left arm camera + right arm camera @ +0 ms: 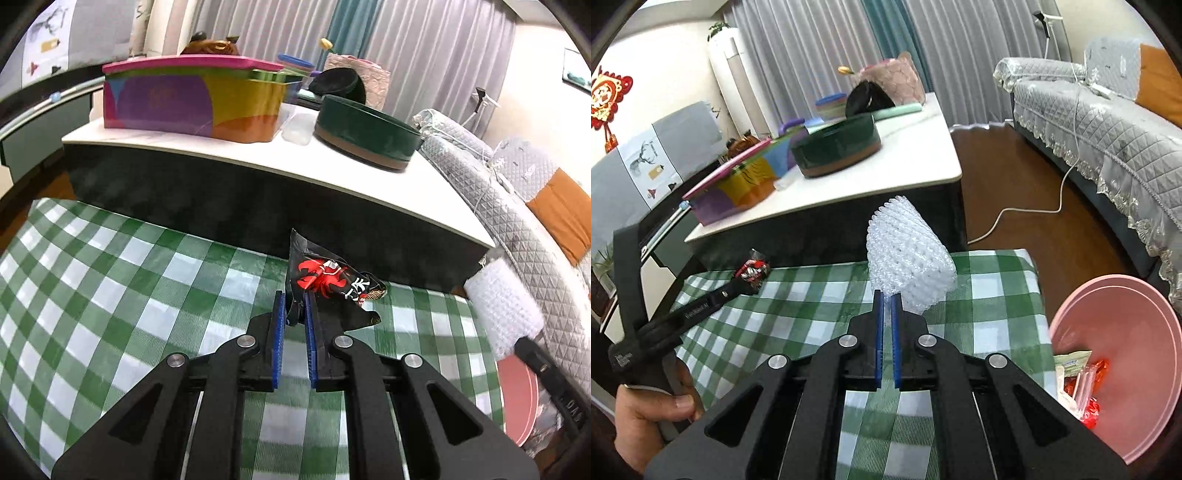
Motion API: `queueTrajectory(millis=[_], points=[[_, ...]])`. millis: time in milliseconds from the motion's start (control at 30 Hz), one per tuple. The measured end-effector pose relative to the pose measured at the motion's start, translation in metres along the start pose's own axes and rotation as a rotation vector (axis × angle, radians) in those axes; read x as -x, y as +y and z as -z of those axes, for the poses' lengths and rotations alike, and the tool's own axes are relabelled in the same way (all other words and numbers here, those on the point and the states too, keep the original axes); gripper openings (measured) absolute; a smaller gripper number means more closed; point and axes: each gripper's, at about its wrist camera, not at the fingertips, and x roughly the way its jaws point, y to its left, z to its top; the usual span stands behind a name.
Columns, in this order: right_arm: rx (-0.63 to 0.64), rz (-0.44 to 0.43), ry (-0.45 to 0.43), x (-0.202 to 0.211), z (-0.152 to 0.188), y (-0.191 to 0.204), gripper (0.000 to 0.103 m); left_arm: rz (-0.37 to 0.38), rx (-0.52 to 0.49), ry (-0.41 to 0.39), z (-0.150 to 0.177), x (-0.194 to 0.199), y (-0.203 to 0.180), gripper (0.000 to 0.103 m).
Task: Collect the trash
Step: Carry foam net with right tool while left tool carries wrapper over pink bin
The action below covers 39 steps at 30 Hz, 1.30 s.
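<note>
My left gripper [294, 299] is shut on a crumpled black and red snack wrapper [332, 284], held a little above the green checked tablecloth [110, 280]. In the right wrist view the same wrapper [753, 271] shows at the tip of the left gripper, whose handle a hand [646, 413] grasps. My right gripper [886, 299] is shut on the lower edge of a white foam net sleeve [908, 254], which stands up above the cloth. That sleeve [498, 306] also appears at the right edge of the left wrist view.
A pink basin [1126, 332] with several wrappers in it sits low at the right of the checked cloth. Behind stands a white-topped table [905, 162] bearing a colourful box [184, 99] and a round green tin [365, 133]. A grey sofa [1089, 125] lies at the right.
</note>
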Motion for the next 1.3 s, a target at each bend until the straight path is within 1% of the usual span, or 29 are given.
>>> queueTrajectory(millis=[100,267,433,733,1133,1300], points=[[0.015,-0.003,-0.023,0.018,0.001,0.003,0.004,-0.004,-0.020,0.001,0.005,0.006,-0.008,0.010],[0.045,0.005,-0.063,0.050,0.000,0.004,0.004,0.001,-0.058,-0.006,0.020,0.027,-0.018,0.010],[0.047,0.022,-0.098,0.078,0.001,-0.006,0.004,0.019,-0.085,-0.029,0.025,0.049,-0.030,0.010],[0.042,0.045,-0.148,0.117,0.005,-0.022,0.004,0.037,-0.124,-0.047,0.037,0.073,-0.045,0.010],[0.039,0.072,-0.174,0.145,0.013,-0.041,0.004,0.047,-0.161,-0.058,0.049,0.092,-0.061,0.010],[0.031,0.074,-0.190,0.154,0.011,-0.048,0.004,0.049,-0.174,-0.062,0.052,0.098,-0.066,0.010]])
